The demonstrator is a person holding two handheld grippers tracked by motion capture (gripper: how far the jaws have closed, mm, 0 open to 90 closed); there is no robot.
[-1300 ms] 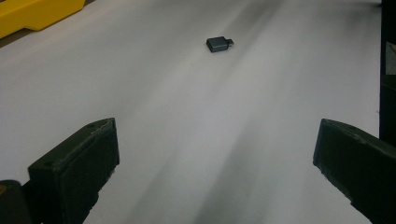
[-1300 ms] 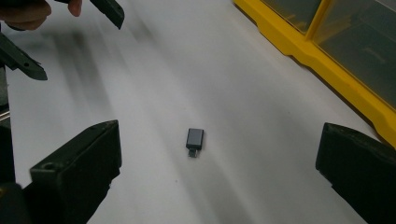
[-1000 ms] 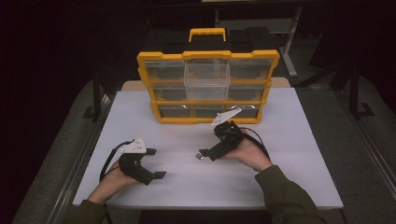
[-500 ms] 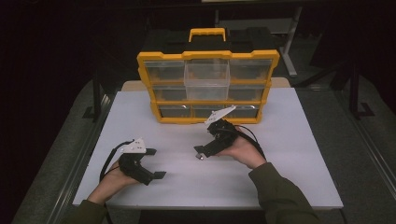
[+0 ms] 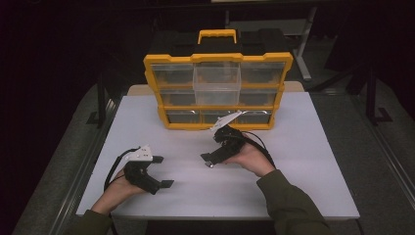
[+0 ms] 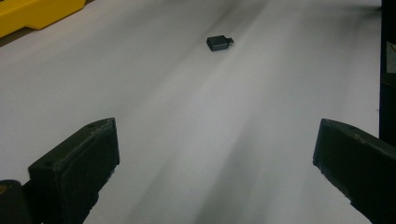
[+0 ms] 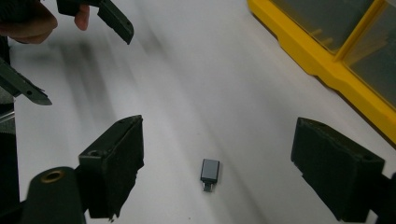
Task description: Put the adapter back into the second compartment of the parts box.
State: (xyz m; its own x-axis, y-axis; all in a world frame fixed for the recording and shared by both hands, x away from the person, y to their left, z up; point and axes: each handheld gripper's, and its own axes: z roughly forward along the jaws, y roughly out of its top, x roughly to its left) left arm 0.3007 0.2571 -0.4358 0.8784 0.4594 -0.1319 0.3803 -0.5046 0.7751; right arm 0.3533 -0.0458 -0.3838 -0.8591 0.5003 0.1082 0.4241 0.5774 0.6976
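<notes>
One small adapter (image 7: 209,171) lies flat, plug end toward the right claw (image 7: 217,172).

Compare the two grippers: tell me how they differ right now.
The right gripper hovers over the small grey adapter, which lies on the table between its open jaws; the left gripper has nothing between its jaws, and the adapter lies well ahead of it. The right gripper sits close to the yellow organizer; the left gripper sits near the table's front edge. Both are open and hand-held.

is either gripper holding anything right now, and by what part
Nothing is held. Both the left gripper and right gripper are open; the small grey adapter lies free on the table.
</notes>
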